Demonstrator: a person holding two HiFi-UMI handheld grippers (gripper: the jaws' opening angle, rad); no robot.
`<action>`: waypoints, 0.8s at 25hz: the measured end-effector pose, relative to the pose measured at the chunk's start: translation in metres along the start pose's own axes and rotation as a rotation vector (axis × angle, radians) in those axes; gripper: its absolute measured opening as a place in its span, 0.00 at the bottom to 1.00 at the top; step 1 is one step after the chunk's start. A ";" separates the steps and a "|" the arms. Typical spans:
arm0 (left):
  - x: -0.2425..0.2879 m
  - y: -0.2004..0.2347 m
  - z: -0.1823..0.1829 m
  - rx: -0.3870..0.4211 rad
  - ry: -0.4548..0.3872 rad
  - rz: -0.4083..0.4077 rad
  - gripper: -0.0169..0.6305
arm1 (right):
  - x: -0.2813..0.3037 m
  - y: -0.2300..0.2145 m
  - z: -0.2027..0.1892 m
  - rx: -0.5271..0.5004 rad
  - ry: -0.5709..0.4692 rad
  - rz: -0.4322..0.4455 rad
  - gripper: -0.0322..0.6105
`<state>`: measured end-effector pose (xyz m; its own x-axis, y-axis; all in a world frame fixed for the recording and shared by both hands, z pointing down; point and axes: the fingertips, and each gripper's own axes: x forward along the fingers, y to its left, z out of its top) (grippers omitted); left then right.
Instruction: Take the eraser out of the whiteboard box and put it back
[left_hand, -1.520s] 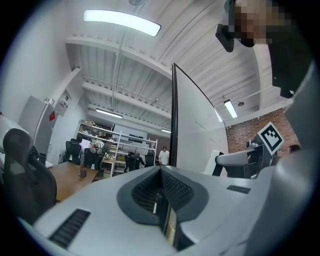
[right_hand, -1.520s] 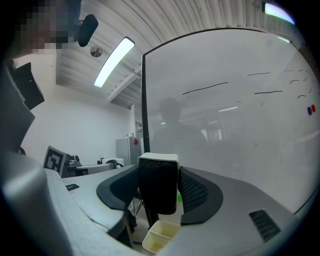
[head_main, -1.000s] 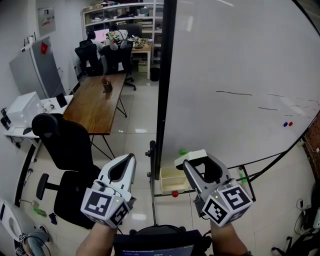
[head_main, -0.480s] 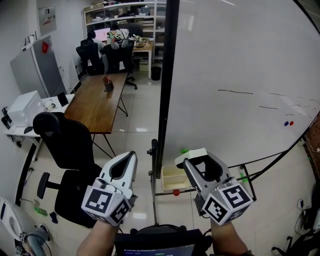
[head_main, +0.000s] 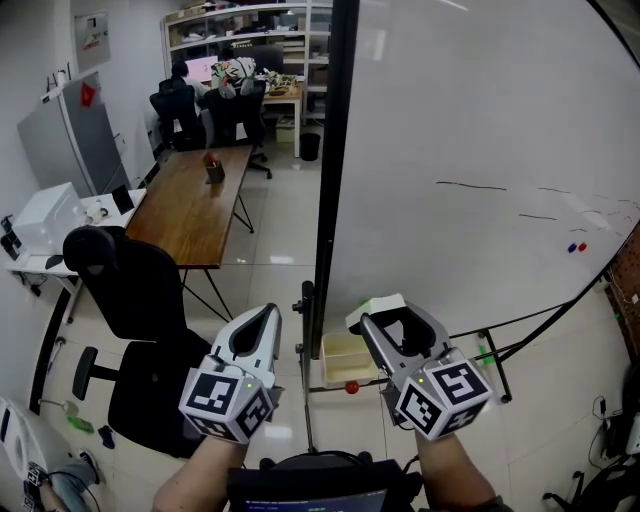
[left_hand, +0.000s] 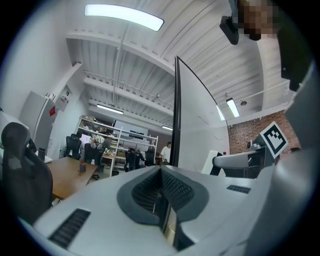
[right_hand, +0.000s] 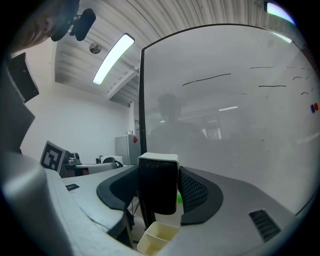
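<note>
**Eraser clamped in the right gripper, above the box**

The eraser (right_hand: 158, 186), one block with a dark face and a pale back, stands upright between the jaws of the right gripper (head_main: 392, 318). Both pads press on its sides. It is out of the whiteboard box (head_main: 347, 357) and sits above it in the head view. The box is a single cream tray, low on the board's stand. The right gripper view shows a divider inside it.

The left gripper (head_main: 262, 320) has its jaws together with nothing between them, and it is held level beside the right one. Each gripper bears one cube with black-and-white square markers, which carry patterns but no letters.

The whiteboard (head_main: 480, 130) carries a few thin dark strokes that form no readable word. It also carries two small dots (head_main: 577, 247), one blue and one red.

To the left stand one long wooden table (head_main: 195, 205) and one black office chair (head_main: 130, 290) near it. There is also a grey cabinet (head_main: 65, 140) with a red sticker. A wall notice (head_main: 92, 35) has print too small to read.
</note>
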<state>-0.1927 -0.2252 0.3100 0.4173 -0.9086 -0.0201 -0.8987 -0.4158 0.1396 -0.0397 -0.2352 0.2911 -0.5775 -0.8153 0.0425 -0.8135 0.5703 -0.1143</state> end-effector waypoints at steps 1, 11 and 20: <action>0.003 0.001 -0.003 0.000 0.007 0.002 0.07 | 0.004 -0.001 -0.001 -0.005 0.006 0.000 0.46; 0.028 0.010 -0.032 0.025 0.088 0.012 0.07 | 0.031 -0.001 -0.020 0.006 0.044 0.045 0.46; 0.031 0.019 -0.069 -0.019 0.152 0.028 0.07 | 0.040 -0.009 -0.071 0.009 0.132 0.015 0.46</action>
<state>-0.1874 -0.2587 0.3801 0.4088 -0.9028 0.1336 -0.9082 -0.3881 0.1565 -0.0603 -0.2653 0.3645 -0.5945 -0.7858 0.1705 -0.8041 0.5812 -0.1249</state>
